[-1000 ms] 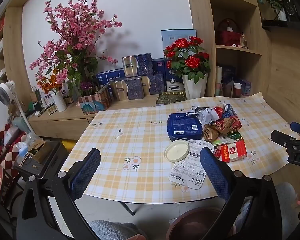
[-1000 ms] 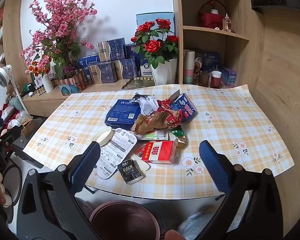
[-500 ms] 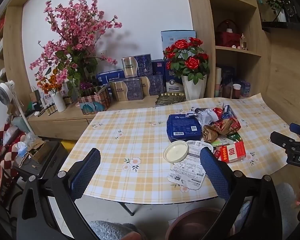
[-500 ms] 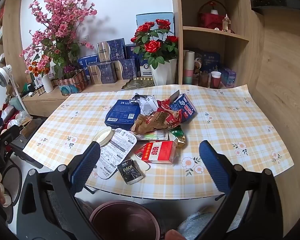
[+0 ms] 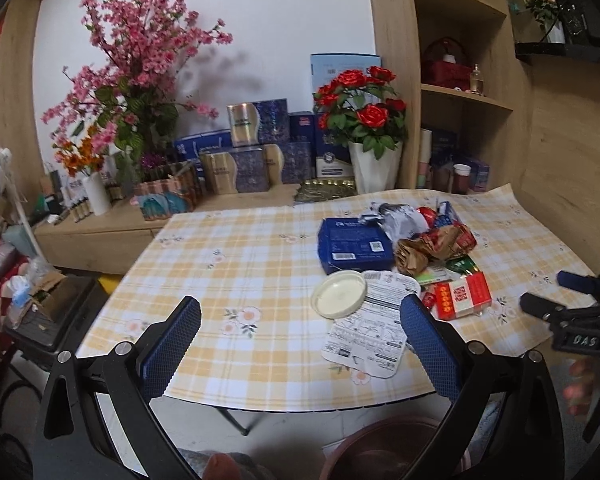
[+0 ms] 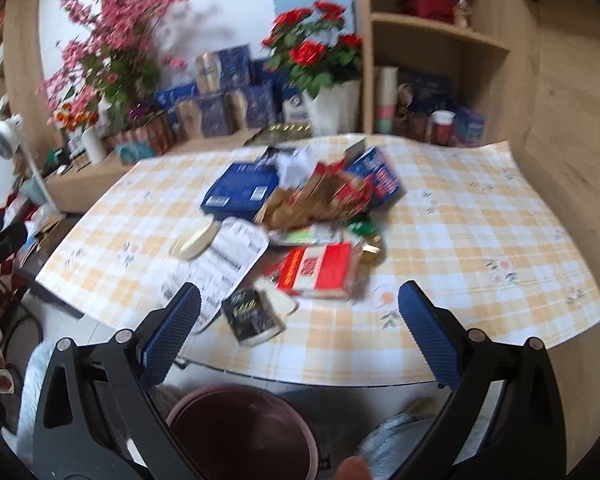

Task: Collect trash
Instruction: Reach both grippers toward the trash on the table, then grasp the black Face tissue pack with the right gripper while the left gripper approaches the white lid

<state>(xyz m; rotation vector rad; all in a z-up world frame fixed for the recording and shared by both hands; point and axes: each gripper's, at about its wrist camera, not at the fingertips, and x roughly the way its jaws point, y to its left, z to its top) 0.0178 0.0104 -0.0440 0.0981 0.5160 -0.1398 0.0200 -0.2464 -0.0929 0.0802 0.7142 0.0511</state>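
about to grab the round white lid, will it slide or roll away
The lid lies flat, partly on the printed sheet, so it probably won't roll. It looks thin, light and smooth, so a push may slide it. Its low rim may slip from the wide-open left gripper.

The table's (image 5: 228,248) left half lies bare and open to a reach. Its right half is crowded with a trash pile (image 6: 320,216) running to the near edge, and a bin (image 6: 240,432) stands below that edge.

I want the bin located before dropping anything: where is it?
The dark red bin sits on the floor below the table's near edge, low centre-left in the right wrist view, under the black packet.
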